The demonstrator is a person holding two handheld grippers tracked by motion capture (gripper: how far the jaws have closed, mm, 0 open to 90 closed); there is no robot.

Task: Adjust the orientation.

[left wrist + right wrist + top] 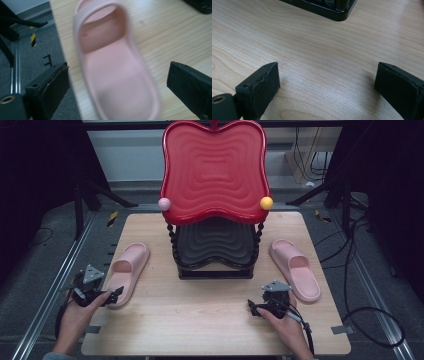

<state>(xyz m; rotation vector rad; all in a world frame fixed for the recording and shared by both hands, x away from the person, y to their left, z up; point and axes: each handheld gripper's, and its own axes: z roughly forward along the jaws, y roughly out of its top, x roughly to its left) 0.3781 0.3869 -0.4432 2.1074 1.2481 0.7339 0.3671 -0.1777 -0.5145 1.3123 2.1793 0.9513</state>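
Wooden table (200, 320): pink slipper (117, 75) between spread left tongs (120, 87), untouched.

Probably lab — aluminium rails (50, 285), cables (360, 285).

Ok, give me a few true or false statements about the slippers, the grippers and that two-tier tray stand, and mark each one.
1. The left gripper has its jaws open around the left pink slipper. True.
2. The right gripper is clamped on the right pink slipper. False: its jaws stand open over bare table.
3. The upper tray of the stand is red. True.
4. Both slippers lie on the black lower tray. False: they lie on the table, one on each side of the stand.
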